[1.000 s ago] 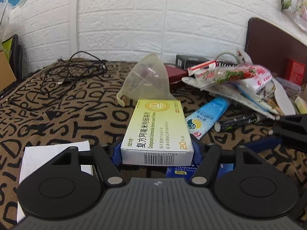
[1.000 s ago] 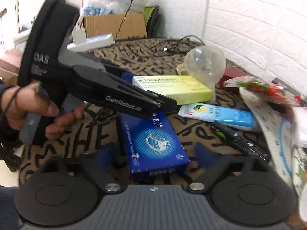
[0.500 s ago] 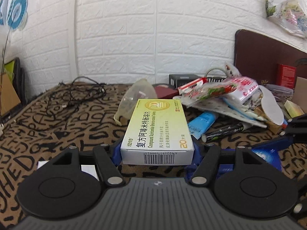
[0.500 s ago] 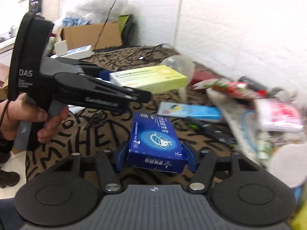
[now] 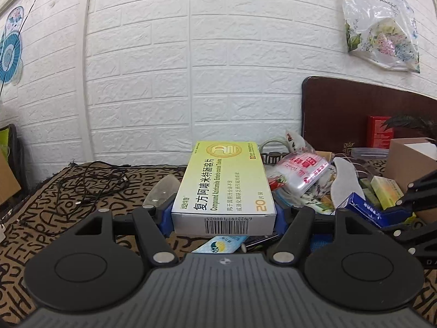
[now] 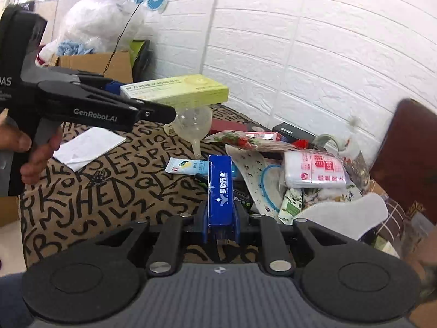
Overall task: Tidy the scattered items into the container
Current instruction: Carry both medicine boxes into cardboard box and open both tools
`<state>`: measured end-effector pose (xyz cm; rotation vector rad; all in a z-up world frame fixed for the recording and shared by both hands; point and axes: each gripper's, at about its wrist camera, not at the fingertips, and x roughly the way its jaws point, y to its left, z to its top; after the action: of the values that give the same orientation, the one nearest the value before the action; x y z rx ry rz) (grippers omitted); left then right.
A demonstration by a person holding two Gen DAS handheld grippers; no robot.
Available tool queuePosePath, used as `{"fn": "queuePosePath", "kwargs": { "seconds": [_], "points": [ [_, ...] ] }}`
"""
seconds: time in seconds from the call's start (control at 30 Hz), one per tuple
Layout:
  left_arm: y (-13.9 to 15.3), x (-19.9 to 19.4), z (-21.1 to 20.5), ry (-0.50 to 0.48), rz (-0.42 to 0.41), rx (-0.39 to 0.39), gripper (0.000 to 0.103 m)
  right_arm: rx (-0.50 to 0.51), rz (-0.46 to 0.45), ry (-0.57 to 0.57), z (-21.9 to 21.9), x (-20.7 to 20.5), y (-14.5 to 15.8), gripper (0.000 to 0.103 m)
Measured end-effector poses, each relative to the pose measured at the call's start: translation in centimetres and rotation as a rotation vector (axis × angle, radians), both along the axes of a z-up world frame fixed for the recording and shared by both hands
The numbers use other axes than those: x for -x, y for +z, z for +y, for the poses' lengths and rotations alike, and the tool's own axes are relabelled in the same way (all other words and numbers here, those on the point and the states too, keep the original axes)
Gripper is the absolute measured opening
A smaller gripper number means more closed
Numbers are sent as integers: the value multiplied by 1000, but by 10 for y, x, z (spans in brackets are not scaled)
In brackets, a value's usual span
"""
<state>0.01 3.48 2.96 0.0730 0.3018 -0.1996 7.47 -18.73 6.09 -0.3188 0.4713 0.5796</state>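
My left gripper (image 5: pixel 224 213) is shut on a yellow-green medicine box (image 5: pixel 225 186) and holds it flat, high above the patterned cloth; the box also shows in the right wrist view (image 6: pixel 177 90). My right gripper (image 6: pixel 220 218) is shut on a blue medicine box (image 6: pixel 220 191), held on its edge above the cloth; this box also shows in the left wrist view (image 5: pixel 364 210). A cardboard box (image 5: pixel 407 158) with small packs inside stands at the right. A blue tube (image 6: pixel 185 166), a clear funnel (image 6: pixel 194 123) and a black pen lie on the cloth.
A pile of plastic bags and packets (image 6: pixel 314 172) lies by the wall. A tangle of black cable (image 5: pixel 95 177) is at the left. White paper (image 6: pixel 87 145) lies on the cloth. A dark headboard (image 5: pixel 355 114) stands at the right.
Both grippers have risen off the cloth with their boxes. The right gripper has taken up the blue box, turned it onto its edge and swung right toward the pile.
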Motion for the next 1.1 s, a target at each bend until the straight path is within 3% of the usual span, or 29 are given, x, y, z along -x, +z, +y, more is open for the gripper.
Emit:
{"fn": "queuePosePath", "kwargs": {
  "seconds": [0.27, 0.53, 0.9, 1.1],
  "points": [
    [25, 10, -27, -76, -38, -11, 67, -32, -148, -52, -26, 29, 50, 16],
    [57, 11, -114, -299, -126, -33, 67, -9, -255, -304, -117, 40, 92, 16],
    [48, -2, -230, -583, -85, -93, 67, -39, -152, -617, -242, 40, 56, 16],
    [29, -14, -270, -632, -21, -174, 67, -62, -70, -729, -277, 40, 29, 16]
  ]
}}
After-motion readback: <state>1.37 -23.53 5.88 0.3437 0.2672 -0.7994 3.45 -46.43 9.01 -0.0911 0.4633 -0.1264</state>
